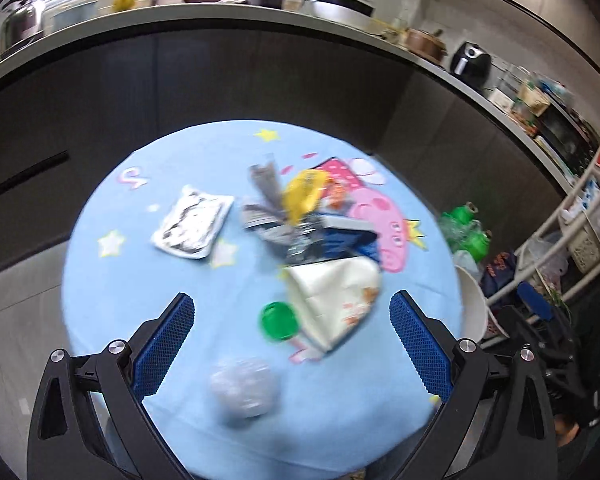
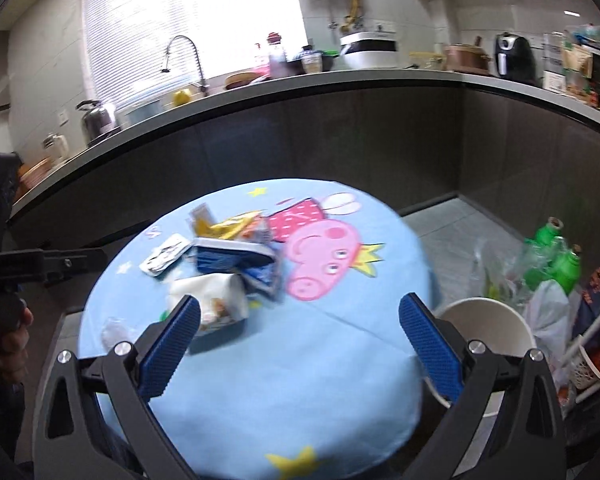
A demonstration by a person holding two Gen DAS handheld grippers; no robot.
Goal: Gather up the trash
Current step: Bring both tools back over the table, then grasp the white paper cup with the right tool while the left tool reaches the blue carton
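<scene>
Left wrist view shows the left gripper with jaws wide apart and holding nothing, above the round blue counter. From left to right lie a foil tray, a green lid and a white bag. The right gripper is spread wide too, near a white bin.

The left gripper is built of matte black, angular linkage arms with triangular cut-outs, joined by round silver screw heads. Its fingers are faced with blue pads of fine honeycomb texture. The same black frame, silver screws and blue textured fingers are seen on the right gripper. Bare skin of a hand is seen at the right-wrist view's left edge.
</scene>
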